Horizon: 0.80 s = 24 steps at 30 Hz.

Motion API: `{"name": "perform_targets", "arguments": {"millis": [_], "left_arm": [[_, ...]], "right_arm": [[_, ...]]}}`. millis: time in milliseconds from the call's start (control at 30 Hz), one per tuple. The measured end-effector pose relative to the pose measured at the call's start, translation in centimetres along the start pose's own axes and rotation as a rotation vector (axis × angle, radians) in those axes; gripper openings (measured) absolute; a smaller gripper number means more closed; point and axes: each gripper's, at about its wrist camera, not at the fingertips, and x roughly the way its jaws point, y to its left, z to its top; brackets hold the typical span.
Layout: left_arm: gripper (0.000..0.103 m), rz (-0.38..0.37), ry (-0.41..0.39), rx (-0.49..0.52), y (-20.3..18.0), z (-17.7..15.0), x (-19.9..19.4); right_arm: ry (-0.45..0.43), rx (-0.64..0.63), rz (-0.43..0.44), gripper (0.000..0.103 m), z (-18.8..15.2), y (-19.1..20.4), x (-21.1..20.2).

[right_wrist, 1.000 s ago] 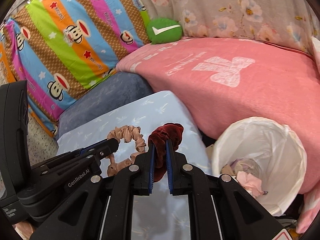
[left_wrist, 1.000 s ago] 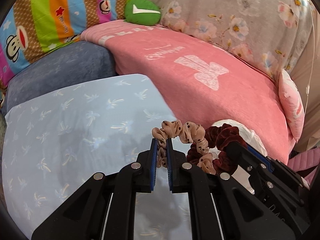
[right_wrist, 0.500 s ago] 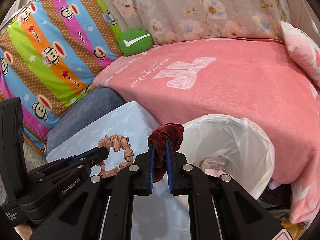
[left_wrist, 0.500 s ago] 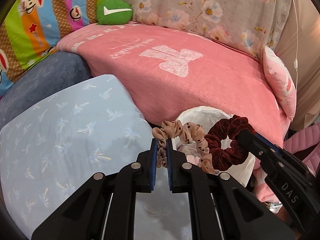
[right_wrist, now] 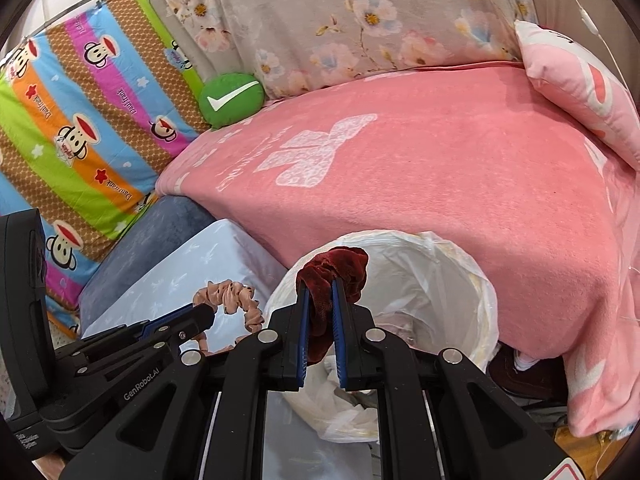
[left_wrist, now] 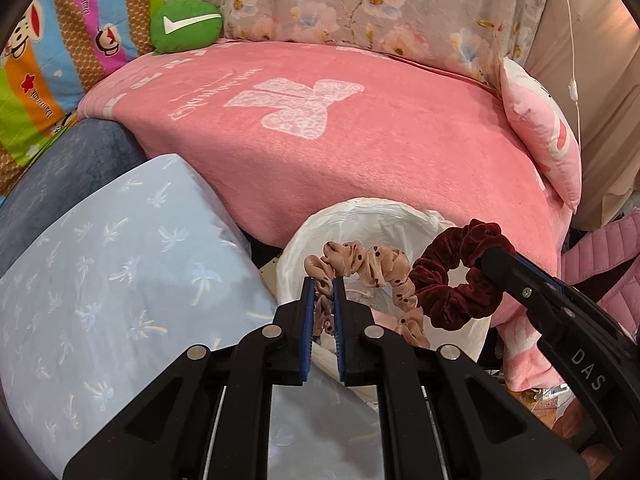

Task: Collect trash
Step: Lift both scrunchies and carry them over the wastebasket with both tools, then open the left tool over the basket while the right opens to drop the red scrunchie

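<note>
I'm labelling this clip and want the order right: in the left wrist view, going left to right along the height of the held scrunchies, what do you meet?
Light blue palm-print pillow → beige dotted scrunchie in the left tool → dark red velvet scrunchie → right tool gripping it.

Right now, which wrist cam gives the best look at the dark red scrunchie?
Left wrist view. There the dark red scrunchie shows as a full ring, side-on, pinched in the right gripper over the bin liner. In the right wrist view it is bunched between that gripper's own fingers, mostly hidden.
</note>
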Motion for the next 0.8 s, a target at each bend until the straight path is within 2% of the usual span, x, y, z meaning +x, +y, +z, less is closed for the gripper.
{"name": "perform_targets", "arguments": {"millis": [433,600,800], "left_arm": [[0.012,-0.018,-0.006,0.045,-2.3,0.8,0.9],[0.019,-0.018,-0.003,0.033,-2.4,0.9,1.1],[0.036,-0.006,-0.011,0.030,-2.4,0.9,1.1]], "right_arm": [[-0.009,0.020,-0.011,0.010,0.5,-1.3,0.0],[-0.016,0.017,-0.013,0.011,0.6,-1.5,-0.2],[-0.017,0.013,-0.016,0.012,0.6,-1.5,-0.3]]}}
